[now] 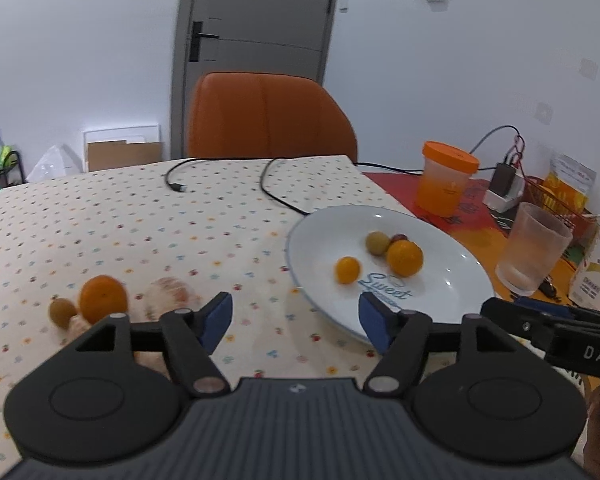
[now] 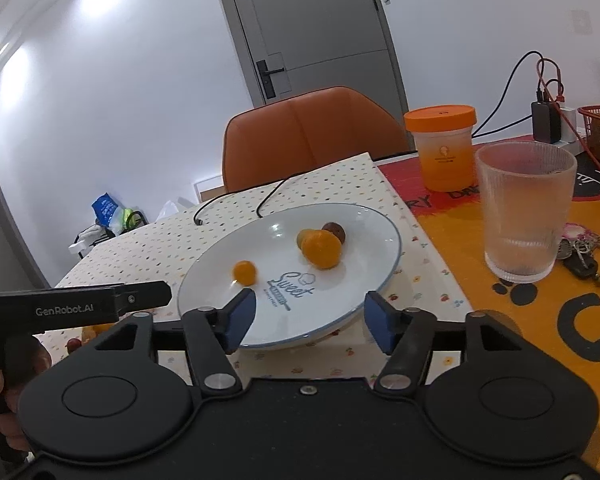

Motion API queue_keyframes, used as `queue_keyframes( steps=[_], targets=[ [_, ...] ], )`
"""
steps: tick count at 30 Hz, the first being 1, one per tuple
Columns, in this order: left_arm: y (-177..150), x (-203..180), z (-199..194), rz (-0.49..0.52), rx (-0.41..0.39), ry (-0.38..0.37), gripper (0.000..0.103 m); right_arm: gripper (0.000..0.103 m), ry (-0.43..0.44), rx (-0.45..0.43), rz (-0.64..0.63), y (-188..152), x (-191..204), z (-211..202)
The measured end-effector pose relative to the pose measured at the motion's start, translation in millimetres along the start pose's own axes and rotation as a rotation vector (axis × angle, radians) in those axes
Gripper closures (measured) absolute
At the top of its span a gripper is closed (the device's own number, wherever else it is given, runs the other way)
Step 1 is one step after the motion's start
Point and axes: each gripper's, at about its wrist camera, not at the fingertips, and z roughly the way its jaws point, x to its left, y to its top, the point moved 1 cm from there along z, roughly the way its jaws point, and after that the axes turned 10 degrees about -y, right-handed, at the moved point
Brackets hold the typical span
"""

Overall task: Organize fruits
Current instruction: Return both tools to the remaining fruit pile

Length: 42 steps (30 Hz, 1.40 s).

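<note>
Left gripper (image 1: 296,320): matte black linkage arms, blue flat pads, jaws spread with nothing between them, only patterned cloth showing in the gap. Right gripper (image 2: 311,320): same build, jaws likewise spread and empty, poised over the near rim of the plate (image 2: 228,252). Plate is white, glossy, shallow and oval in the fisheye, with a thin blue edge line and "Sweet" printed in script. On it: a small smooth round orange fruit (image 2: 244,272) lying alone toward the near left; behind it a larger orange (image 2: 321,249) touching a dull green-brown fruit (image 1: 377,243) and a small dark reddish one (image 2: 334,232). Off the plate, left on the cloth: another orange (image 1: 103,298), a small brownish fruit (image 1: 62,312) touching it, and a pale peeled-looking fruit (image 1: 172,300), blurred. Tablecloth (image 1: 140,220) is cream, matte, dotted with tiny coloured prints; a black cable (image 1: 276,188) loops across its far side. To the right a red-orange printed mat (image 2: 540,320) carries a ribbed frosted tumbler (image 2: 524,208), an orange-lidded translucent jar (image 2: 444,148) and a bunch of keys (image 2: 580,252). Orange leather-look chair (image 1: 268,116) stands behind the table; grey door (image 1: 256,20) and plain white walls beyond.
</note>
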Motion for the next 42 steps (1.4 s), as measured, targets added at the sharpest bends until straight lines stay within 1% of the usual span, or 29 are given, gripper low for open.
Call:
queue_keyframes(
  steps=[4,7,20,31,38,42],
  targets=[
    [-3.2,9.0,-10.4,-0.01,-0.013,0.027,0.03,0.033,0.007,0.0,-0.003,-0.8,5.8,-0.9],
    [-6.2,17.1,-18.0,-0.025,-0.02,0.045,0.029,0.031,0.016,0.003,-0.007,-1.8,11.1,-1.2],
    [-21.3,55.7,-50.0,-0.098,-0.043,0.12,0.029,0.028,0.069,0.011,-0.047,-7.9,43.7,-2.3],
    [-32.7,75.8,-68.4,-0.137,-0.053,0.149,0.029,0.027,0.108,0.02,-0.092,-13.3,70.1,-5.5],
    [-40.5,87.2,-72.2,-0.155,-0.048,0.151,0.029,0.027,0.129,0.022,-0.115,-15.6,83.7,-6.8],
    [-44.6,92.5,-74.4,-0.161,-0.06,0.175,0.029,0.027,0.138,0.027,-0.124,-18.0,90.6,-6.1]
  ],
)
